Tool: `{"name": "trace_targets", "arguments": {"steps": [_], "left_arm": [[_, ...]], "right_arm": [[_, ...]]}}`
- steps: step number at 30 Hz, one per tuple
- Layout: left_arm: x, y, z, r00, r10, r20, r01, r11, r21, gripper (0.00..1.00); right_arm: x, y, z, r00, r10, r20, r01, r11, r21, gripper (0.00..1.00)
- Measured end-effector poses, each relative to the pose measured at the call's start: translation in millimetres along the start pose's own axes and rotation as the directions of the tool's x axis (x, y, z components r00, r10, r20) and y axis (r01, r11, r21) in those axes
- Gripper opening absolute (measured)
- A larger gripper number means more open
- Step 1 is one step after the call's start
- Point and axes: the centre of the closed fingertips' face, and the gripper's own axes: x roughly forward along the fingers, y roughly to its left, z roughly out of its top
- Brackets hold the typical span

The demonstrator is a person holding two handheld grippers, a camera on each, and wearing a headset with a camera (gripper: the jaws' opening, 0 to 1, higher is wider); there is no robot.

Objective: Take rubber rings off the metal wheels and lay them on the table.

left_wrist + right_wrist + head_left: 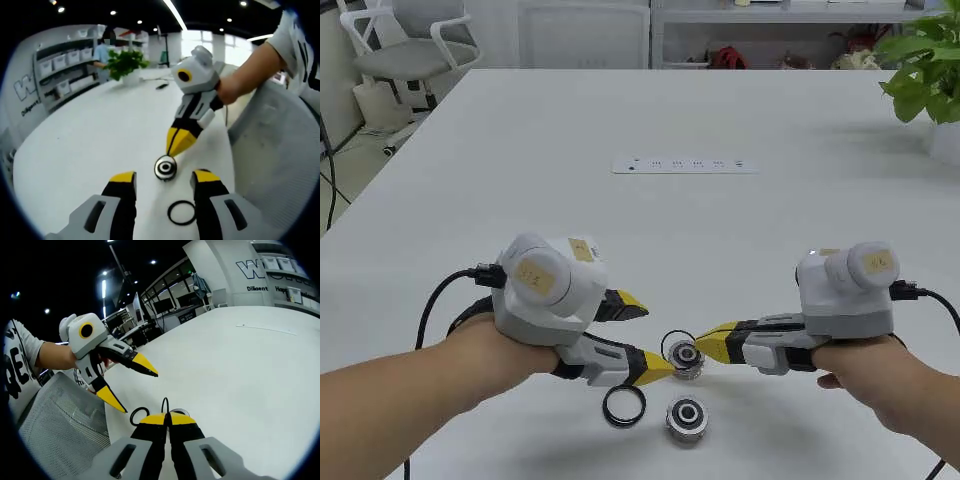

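A small metal wheel (pixel 686 358) lies on the white table (pixel 650 220) between my two grippers. My right gripper (pixel 705 345) is shut on a thin black rubber ring (pixel 669 342) at that wheel; the ring (pixel 165 403) stands up as a loop from its closed jaws. My left gripper (pixel 652 337) is open, its jaws either side of the wheel (pixel 165 168) without touching it. A loose rubber ring (pixel 624 405) lies flat on the table nearer to me. A second wheel (pixel 687 417) sits beside it.
A white power strip (pixel 685 165) lies mid-table, further back. A potted plant (pixel 928 70) stands at the far right corner and an office chair (pixel 410 50) beyond the far left edge. Cables trail from both grippers.
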Motion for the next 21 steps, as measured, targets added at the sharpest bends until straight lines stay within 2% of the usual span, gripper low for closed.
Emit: {"name": "trace_targets", "arguments": {"steps": [3, 10, 15, 21], "left_arm": [[-6.6, 1.2, 0.3, 0.9999, 0.010, 0.008, -0.010, 1.000, -0.003, 0.48], [-19.7, 5.3, -7.7, 0.9995, 0.031, 0.001, -0.031, 0.999, -0.011, 0.52], [-29.1, 3.5, -10.9, 0.9993, 0.037, 0.011, -0.037, 0.999, -0.023, 0.55], [-39.5, -0.4, -20.1, 0.9993, 0.037, -0.002, -0.037, 0.999, -0.007, 0.61]], "right_arm": [[0.5, 1.8, 1.2, 1.0000, 0.005, 0.001, -0.005, 1.000, 0.000, 0.00], [1.8, 9.6, 5.2, 0.9997, 0.025, 0.007, -0.025, 1.000, -0.005, 0.00], [0.9, 12.0, 8.3, 0.9994, 0.030, 0.017, -0.030, 1.000, -0.003, 0.00], [0.8, 17.1, 11.1, 0.9989, 0.041, 0.024, -0.041, 0.999, 0.000, 0.00]]}}
